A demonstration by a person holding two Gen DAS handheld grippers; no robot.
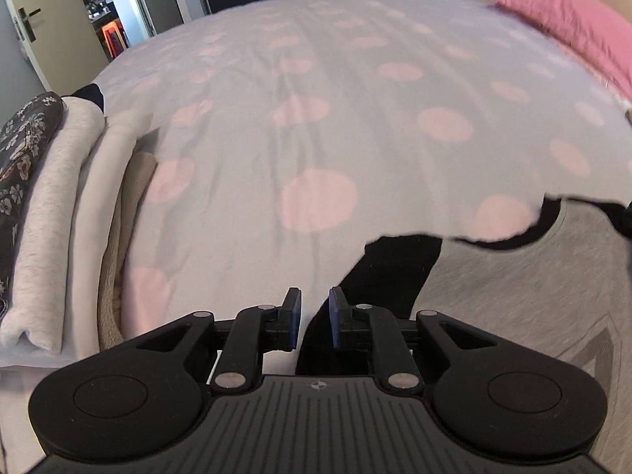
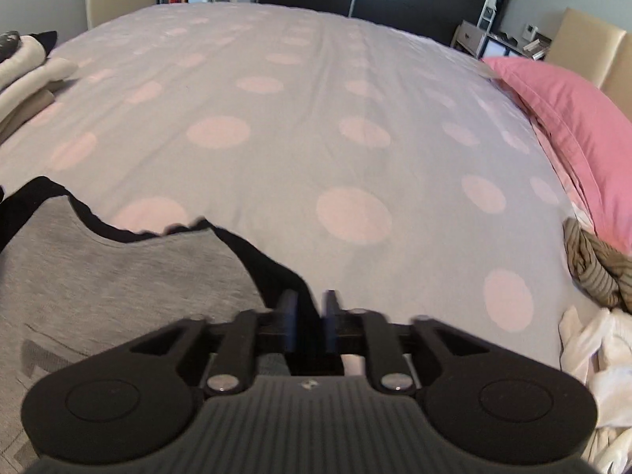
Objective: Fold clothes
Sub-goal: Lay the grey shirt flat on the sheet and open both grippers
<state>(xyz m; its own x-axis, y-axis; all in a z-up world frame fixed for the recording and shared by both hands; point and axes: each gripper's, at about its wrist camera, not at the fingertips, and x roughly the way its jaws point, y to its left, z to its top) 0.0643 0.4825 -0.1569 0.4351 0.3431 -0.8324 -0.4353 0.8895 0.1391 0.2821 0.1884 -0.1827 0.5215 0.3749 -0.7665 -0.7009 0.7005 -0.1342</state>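
A grey T-shirt point(image 1: 533, 296) with black sleeves and a black neck trim lies flat on the spotted bed cover point(image 1: 316, 118). My left gripper point(image 1: 315, 304) hovers low over the shirt's left black sleeve point(image 1: 395, 272); its blue pads stand apart and nothing is pinched. In the right wrist view the same T-shirt point(image 2: 98, 276) fills the lower left. My right gripper point(image 2: 310, 308) sits over the other black sleeve point(image 2: 276, 268), jaws apart, with the sleeve's edge showing in the gap but not pressed.
Folded clothes point(image 1: 51, 197) are stacked at the bed's left edge, also seen as a folded stack point(image 2: 23, 75). A pink pillow point(image 2: 572, 118) lies at the right. A crumpled striped garment point(image 2: 592, 268) and a white one point(image 2: 604, 375) lie near it.
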